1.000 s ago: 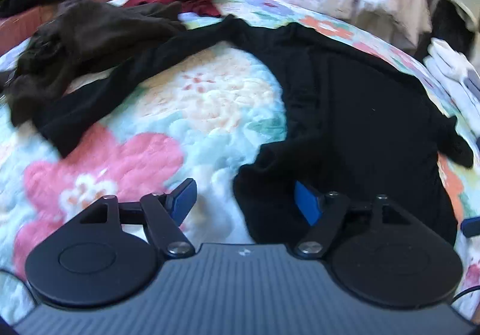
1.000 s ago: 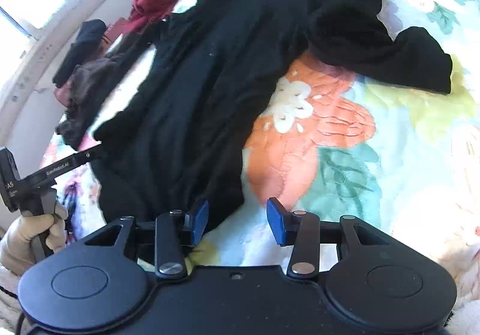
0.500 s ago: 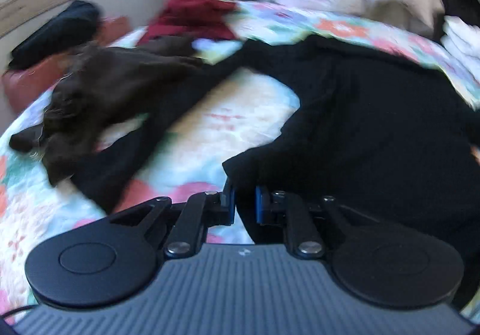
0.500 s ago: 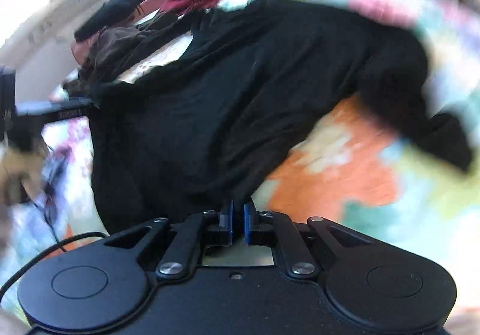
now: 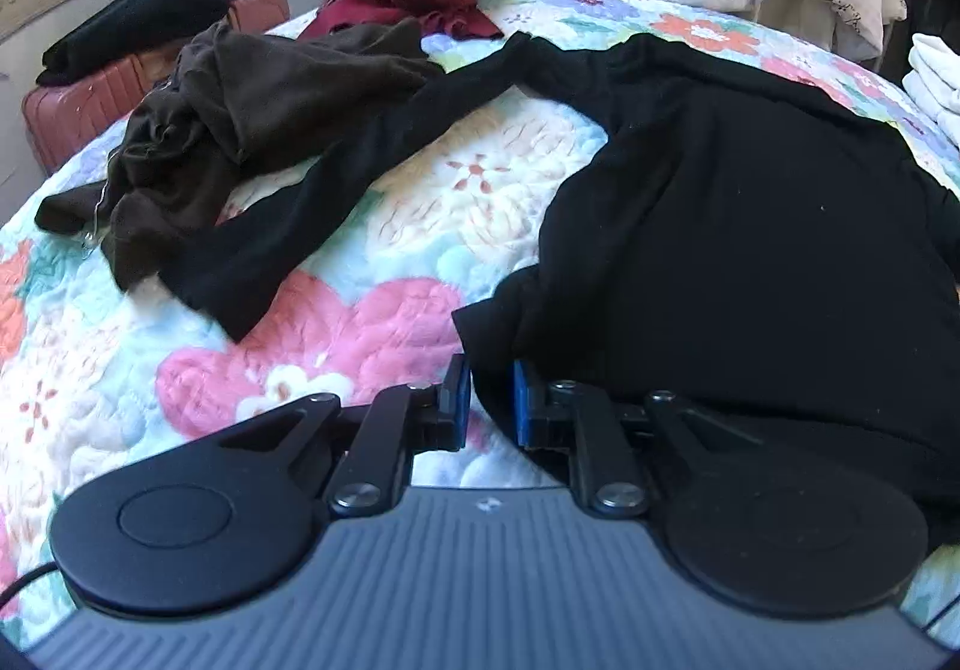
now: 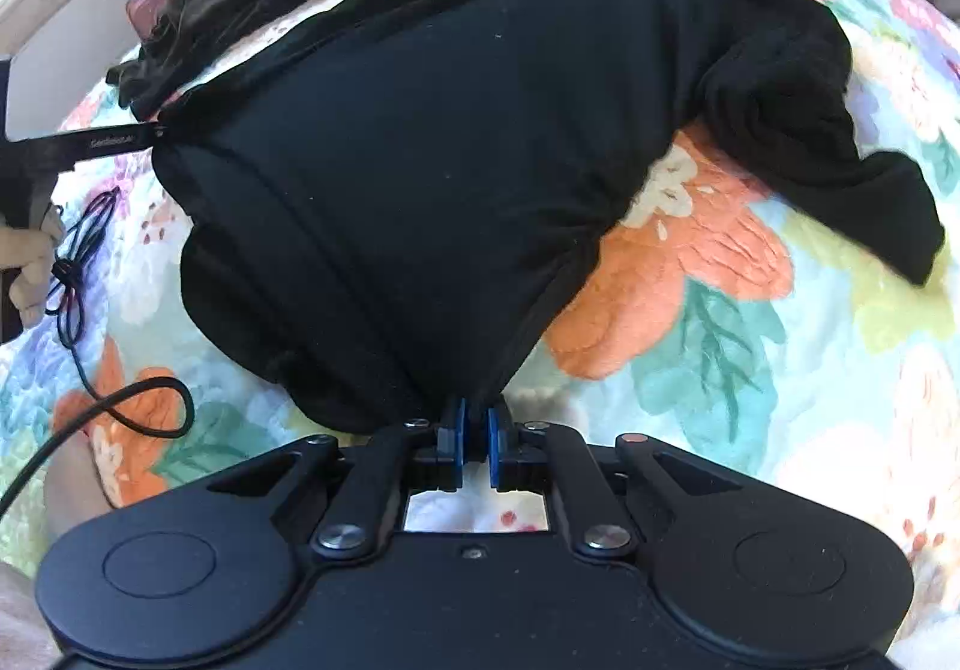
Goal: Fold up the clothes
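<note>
Both grippers angled down at quilt (image 5: 360, 322). Left gripper (image 5: 487, 400) just clamped black shirt (image 5: 750, 226) hem; right gripper (image 6: 475, 433) pinches near hem corner.

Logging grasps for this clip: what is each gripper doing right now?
Left gripper: closed on the black garment's hem corner.
Right gripper: closed on the same garment's opposite hem corner.
</note>
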`<state>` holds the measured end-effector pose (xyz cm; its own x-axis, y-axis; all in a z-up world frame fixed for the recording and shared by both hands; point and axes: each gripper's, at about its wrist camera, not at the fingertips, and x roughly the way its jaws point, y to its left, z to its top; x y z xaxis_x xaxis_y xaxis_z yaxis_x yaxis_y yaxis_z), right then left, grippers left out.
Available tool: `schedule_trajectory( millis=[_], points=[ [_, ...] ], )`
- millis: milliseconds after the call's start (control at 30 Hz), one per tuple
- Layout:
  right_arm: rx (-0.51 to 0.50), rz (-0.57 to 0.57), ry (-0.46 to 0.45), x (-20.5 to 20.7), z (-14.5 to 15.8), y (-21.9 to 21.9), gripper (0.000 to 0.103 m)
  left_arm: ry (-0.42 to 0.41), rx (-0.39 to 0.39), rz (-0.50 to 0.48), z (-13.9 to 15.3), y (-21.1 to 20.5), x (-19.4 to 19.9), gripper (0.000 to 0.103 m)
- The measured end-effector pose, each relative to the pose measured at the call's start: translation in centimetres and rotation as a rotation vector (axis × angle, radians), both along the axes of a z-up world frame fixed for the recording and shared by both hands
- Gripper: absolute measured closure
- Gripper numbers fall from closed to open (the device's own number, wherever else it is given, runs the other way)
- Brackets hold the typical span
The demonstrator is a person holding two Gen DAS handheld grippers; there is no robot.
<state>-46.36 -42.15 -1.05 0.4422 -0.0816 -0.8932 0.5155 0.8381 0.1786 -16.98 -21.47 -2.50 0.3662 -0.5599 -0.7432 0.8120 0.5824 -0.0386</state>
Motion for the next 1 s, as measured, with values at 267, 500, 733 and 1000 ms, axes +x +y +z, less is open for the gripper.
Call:
schedule_trajectory(
  millis=[267, 500, 733, 1000],
  points=[
    [0.171, -0.259, -0.238, -4.2, 3.2, -4.7, 0.056, -0.001, -0.136, -0.132, 7.7, 0.3, -3.4, 0.040],
    [-0.014, -0.349, -0.249, -6.7, 8.1, -10.9, 0.049, 0.054, -0.213, -0.469, 10.1, -9.1, -8.2, 0.031],
    [-0.036, -0.402, -0.104, -7.7, 5.1, -18.6, 0.044, 0.118, -0.175, -0.616, 6.3, -20.8, -13.3, 0.033],
    [0.072, -0.425, -0.170, -8.7, 0.3, -21.4, 0.044, 0.176, -0.120, -0.653, 2.8, -24.8, -16.0, 0.047]
  ],
)
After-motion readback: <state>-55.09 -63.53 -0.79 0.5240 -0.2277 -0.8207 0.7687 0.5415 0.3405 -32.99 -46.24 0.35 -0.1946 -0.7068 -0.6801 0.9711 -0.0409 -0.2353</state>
